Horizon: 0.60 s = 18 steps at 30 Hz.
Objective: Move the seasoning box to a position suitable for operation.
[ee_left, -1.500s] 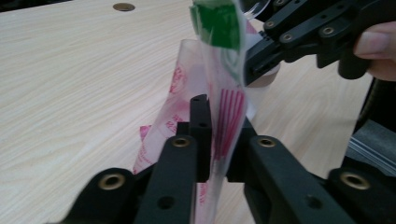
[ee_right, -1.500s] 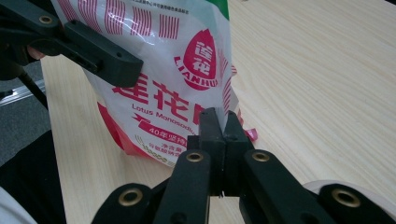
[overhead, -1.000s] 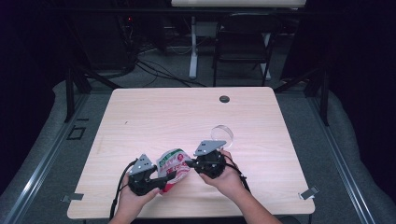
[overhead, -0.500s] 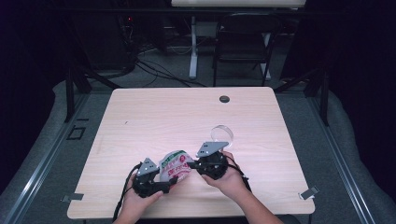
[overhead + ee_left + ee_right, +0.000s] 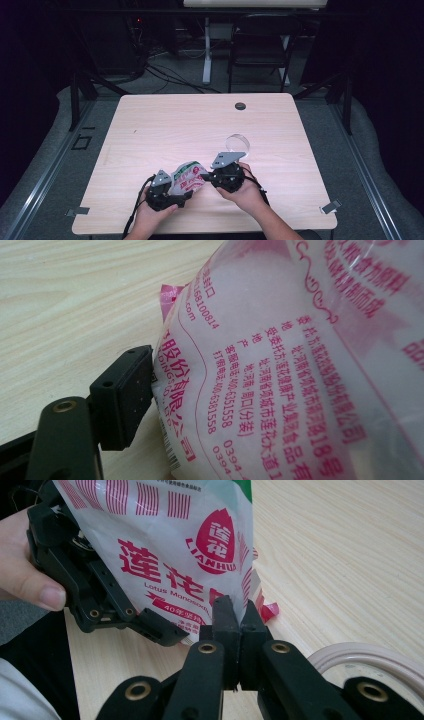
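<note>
Near table (image 5: 150,130) edge, right tongs (image 5: 239,617) pinch the seasoning bag (image 5: 187,177). Left tongs (image 5: 186,196) have just been opening, bag between their jaws.

— What carries everything here?
— A pale wood-grain table (image 5: 165,125); rounded corners; a small dark round cap (image 5: 240,106) sits in its top near the far edge, well beyond the fingers.
— And what lies on it?
— A clear round dish (image 5: 237,143) just past the right hand's fingers, its pale rim beside the jaw tips in the right gripper view; a printed plastic bag (image 5: 187,176) with red lettering lies between the fingers of both hands; whether it rests flat on the wood is hard to tell.
</note>
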{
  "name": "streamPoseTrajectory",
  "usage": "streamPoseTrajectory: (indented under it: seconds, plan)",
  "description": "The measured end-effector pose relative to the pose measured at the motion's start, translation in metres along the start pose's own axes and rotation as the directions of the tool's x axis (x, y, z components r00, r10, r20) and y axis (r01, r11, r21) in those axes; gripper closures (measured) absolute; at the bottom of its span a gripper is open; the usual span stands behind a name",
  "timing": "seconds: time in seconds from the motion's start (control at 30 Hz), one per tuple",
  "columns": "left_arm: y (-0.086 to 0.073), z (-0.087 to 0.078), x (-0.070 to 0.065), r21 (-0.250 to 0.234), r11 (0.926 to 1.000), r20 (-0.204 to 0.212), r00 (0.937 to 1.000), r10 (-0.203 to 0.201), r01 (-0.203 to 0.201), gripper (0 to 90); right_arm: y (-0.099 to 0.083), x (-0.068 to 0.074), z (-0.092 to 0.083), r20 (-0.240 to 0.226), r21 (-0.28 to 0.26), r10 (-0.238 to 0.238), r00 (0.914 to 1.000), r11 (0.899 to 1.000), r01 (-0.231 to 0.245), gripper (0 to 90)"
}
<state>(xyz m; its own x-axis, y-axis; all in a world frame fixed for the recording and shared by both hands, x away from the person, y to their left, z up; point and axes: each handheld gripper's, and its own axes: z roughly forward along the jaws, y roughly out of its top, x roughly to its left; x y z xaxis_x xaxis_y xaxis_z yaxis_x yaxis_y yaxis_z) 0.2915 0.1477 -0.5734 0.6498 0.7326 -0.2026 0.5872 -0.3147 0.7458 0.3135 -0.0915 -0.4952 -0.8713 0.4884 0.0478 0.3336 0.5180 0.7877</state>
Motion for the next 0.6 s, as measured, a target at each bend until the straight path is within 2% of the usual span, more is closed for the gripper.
streamPoseTrajectory:
  seconds: [0.1, 0.33, 0.4, 0.57, 0.6]
  plan:
    - [-0.0007, 0.0027, -0.0011, 0.005, 0.9999, -0.010, 0.9999, 0.011, -0.010, 23.9, -0.0005, -0.0002, 0.0005, -0.004, -0.008, 0.009, 0.9999, 1.000, -0.009, 90.0]
    - [-0.0047, 0.0056, -0.0019, -0.006, 1.0000, -0.014, 0.9999, 0.003, -0.003, 23.9, -0.0009, 0.0000, 0.0006, -0.004, -0.009, 0.012, 0.9999, 1.000, -0.012, 90.0]
    - [-0.0056, 0.0069, -0.0027, -0.002, 0.9998, -0.024, 0.9995, 0.019, -0.019, 23.9, -0.0010, -0.0002, 0.0006, -0.004, -0.008, 0.012, 0.9999, 1.000, -0.012, 90.0]
    - [-0.0056, 0.0080, -0.0027, 0.000, 0.9997, -0.026, 0.9993, 0.025, -0.025, 23.8, -0.0011, -0.0002, 0.0004, -0.001, -0.006, 0.012, 0.9999, 1.000, -0.012, 90.0]
    - [-0.0060, 0.0085, -0.0033, 0.005, 0.9993, -0.031, 0.9989, 0.036, -0.036, 23.9, -0.0011, -0.0003, 0.0005, -0.001, -0.006, 0.012, 0.9999, 1.000, -0.012, 90.0]
